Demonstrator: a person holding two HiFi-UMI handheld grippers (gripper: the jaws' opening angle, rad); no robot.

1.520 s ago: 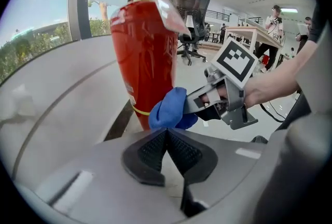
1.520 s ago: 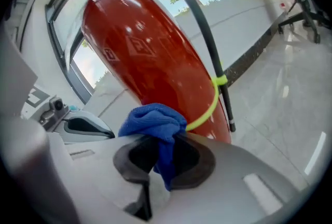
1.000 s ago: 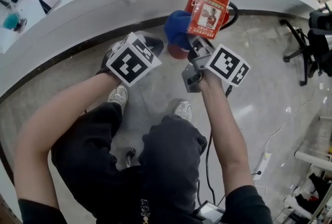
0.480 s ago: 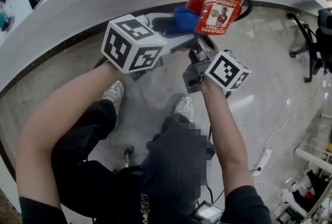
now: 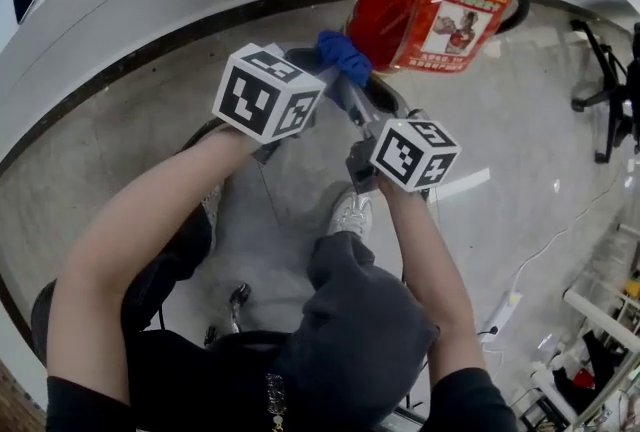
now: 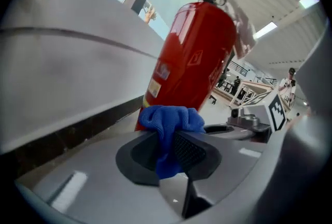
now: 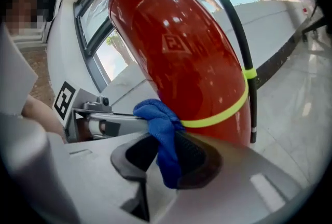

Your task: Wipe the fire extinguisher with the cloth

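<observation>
Red and tall, the fire extinguisher (image 5: 392, 10) stands at one o'clock close by the curved counter (image 5: 150, 30), and a hard sideways shove could tip it or snag its hose (image 7: 239, 41); the cloth (image 5: 343, 55), bunched by its lower side, is pinched by the left gripper (image 6: 170, 153), jaws just closing on it, and the right gripper (image 7: 167, 159), jaws just easing apart, so it may slip free. Counter base closes off twelve o'clock; open floor (image 5: 530, 155) lies from three to five.

Person in black short-sleeved top (image 5: 62, 407), dark trousers (image 5: 360, 340) and pale trainer (image 5: 350, 213), black-and-white left cube (image 5: 268, 92) at its 10 o'clock, right cube (image 5: 413, 152) at 1.
</observation>
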